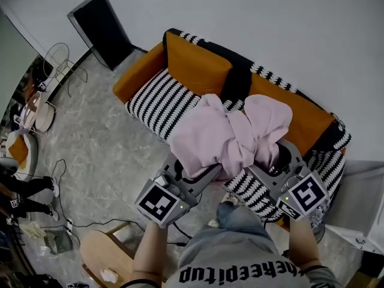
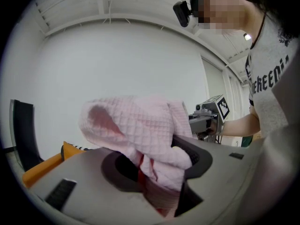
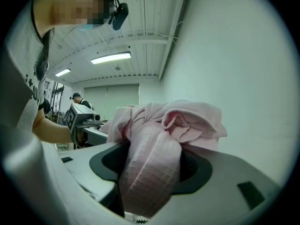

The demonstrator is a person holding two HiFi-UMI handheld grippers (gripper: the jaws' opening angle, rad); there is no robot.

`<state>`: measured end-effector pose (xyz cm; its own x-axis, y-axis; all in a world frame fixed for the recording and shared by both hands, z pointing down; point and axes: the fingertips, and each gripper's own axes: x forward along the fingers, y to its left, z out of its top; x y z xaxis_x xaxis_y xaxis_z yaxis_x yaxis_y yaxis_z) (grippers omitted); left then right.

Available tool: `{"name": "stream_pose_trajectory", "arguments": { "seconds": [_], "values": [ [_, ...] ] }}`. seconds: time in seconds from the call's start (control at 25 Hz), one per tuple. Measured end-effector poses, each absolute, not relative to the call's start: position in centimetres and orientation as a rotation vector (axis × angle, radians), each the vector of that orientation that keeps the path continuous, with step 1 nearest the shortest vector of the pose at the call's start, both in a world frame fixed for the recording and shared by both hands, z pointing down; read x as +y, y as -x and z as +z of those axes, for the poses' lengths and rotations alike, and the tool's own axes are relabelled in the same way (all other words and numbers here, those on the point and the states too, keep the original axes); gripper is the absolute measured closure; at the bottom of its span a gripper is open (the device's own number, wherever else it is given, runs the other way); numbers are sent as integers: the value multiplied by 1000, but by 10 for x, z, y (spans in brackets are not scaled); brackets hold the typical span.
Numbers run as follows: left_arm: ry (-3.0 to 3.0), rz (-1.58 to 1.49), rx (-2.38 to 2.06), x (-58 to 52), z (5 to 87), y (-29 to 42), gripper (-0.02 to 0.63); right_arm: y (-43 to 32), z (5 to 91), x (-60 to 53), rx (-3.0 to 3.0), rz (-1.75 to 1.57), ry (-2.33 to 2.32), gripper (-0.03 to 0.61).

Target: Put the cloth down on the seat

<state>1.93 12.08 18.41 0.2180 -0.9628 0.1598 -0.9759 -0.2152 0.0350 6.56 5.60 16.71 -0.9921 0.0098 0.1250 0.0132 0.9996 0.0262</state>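
At the left, the person's left forearm (image 1: 149, 248) reaches forward, and the left gripper (image 1: 193, 174) points toward the sofa. Its jaws pinch a fold of the pink cloth (image 1: 228, 134). The cloth is bunched between both grippers, above the striped seat (image 1: 157, 104), and it seems not to touch the seat. At the right, the right gripper (image 1: 277, 162) has its jaws wide, pressed on a thick bunch of the cloth. In the head view the cloth covers the tips of both grippers.
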Motion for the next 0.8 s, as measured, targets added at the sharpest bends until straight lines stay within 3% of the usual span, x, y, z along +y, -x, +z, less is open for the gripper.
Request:
{"name": "stream_pose_trajectory", "arguments": {
  "seconds": [0.8],
  "values": [
    [-2499,206,-1634,14,194,19,387,-39,178,-42,-2994,35,-269,307]
  ]
}}
